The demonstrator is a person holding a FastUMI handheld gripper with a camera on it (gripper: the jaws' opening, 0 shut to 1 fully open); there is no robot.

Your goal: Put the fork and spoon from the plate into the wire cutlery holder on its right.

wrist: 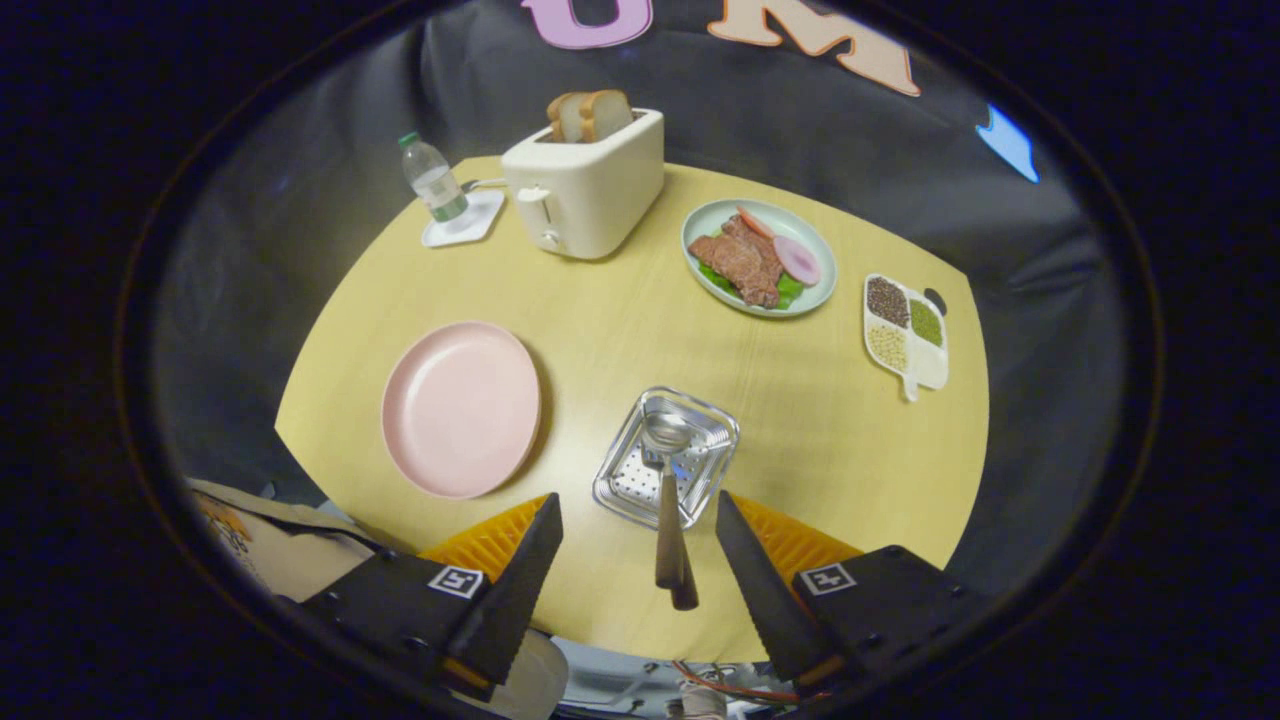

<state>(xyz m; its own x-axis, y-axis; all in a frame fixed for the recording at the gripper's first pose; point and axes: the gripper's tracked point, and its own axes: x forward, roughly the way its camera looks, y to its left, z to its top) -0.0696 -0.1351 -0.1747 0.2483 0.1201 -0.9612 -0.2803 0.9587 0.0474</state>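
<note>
The gripper [635, 535] stands wide open above the table's near edge, holding nothing. Between its fingers rise two handles [672, 545], long axes running straight ahead into the wire cutlery holder [665, 458], which sits just beyond the fingertips. A spoon bowl [666, 432] rests inside the holder. The second utensil overlaps the first; whether it is the fork cannot be confirmed. Left of the holder, the pink plate [461, 408] lies bare. On this evidence both pieces appear delivered. Further off stand a toaster [585, 185], a water bottle [434, 180], a meat dish [758, 258] and a divided tray [905, 335] near the table's [620, 320] far edge.
</note>
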